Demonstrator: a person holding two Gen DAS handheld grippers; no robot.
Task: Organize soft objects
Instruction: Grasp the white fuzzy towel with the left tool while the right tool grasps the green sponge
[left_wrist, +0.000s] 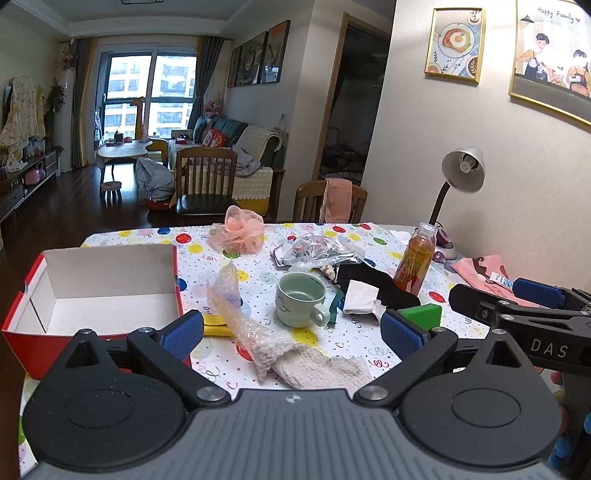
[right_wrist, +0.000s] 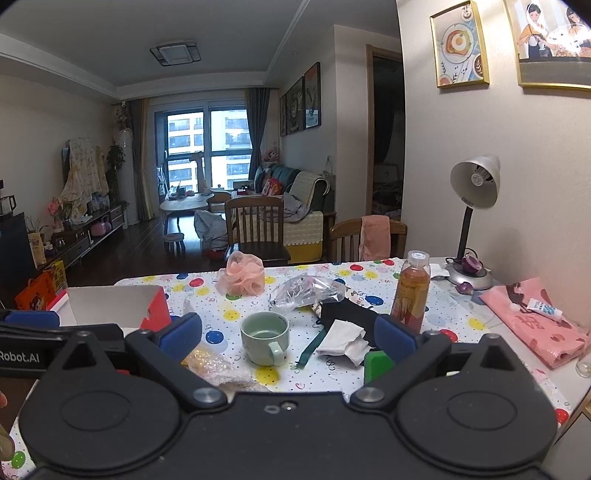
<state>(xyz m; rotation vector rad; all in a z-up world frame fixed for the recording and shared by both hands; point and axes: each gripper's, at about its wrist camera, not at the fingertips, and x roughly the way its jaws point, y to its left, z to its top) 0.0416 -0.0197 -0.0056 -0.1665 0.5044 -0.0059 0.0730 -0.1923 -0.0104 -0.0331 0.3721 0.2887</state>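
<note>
From the left wrist, the left gripper (left_wrist: 291, 334) hangs wide open over a crumpled cream knit cloth (left_wrist: 317, 365) and a curl of bubble wrap (left_wrist: 236, 306) on the polka-dot bench (left_wrist: 369, 363), beside a red box (left_wrist: 92, 299). From the right wrist, the right gripper (right_wrist: 290, 338) gapes wide near a green mug (right_wrist: 265, 336); a pink mesh puff (right_wrist: 243, 278) sits farther back.

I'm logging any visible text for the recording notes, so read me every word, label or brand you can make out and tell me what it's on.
"Happy Family": top of the framed wall picture.
"DAS": arm of the right claw, seen from the left wrist.
"Robot.AI": body of the left claw, seen from the right wrist.
Bottle label: print too small to read.
Small tube on the pink cloth: print blurred.
</note>
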